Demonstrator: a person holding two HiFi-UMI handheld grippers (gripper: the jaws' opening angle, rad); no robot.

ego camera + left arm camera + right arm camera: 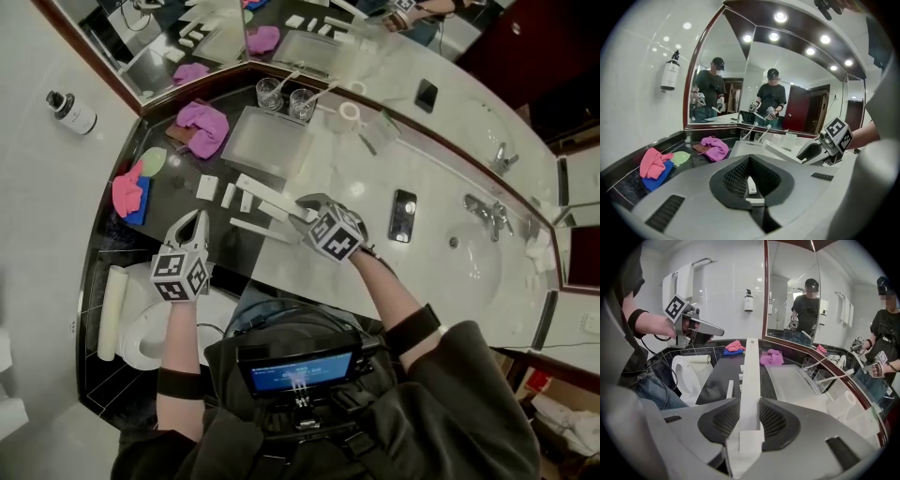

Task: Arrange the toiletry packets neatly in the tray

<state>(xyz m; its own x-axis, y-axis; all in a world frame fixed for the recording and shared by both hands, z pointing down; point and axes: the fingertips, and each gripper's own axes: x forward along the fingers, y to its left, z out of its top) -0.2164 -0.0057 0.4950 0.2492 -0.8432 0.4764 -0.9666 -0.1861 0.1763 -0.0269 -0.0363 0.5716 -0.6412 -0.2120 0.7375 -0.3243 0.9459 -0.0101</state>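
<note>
My right gripper [304, 207] is shut on one end of a long white packet box [265, 193] that sticks out over the dark counter toward the frosted tray [265, 142]. In the right gripper view the box [751, 376] runs straight out from the jaws, with the tray [793, 380] to its right. Small white packets [206, 187] and a long one [260, 230] lie on the dark counter in front of the tray. My left gripper [197, 218] hangs shut and empty at the counter's near left edge, apart from the packets.
A purple cloth [204, 127], pink and blue cloths [129, 192] and a green item [153, 160] lie left of the tray. Two glasses [270, 92] with toothbrushes stand behind it. A phone [404, 216] and a sink [473, 267] are to the right. A toilet [150, 328] is below.
</note>
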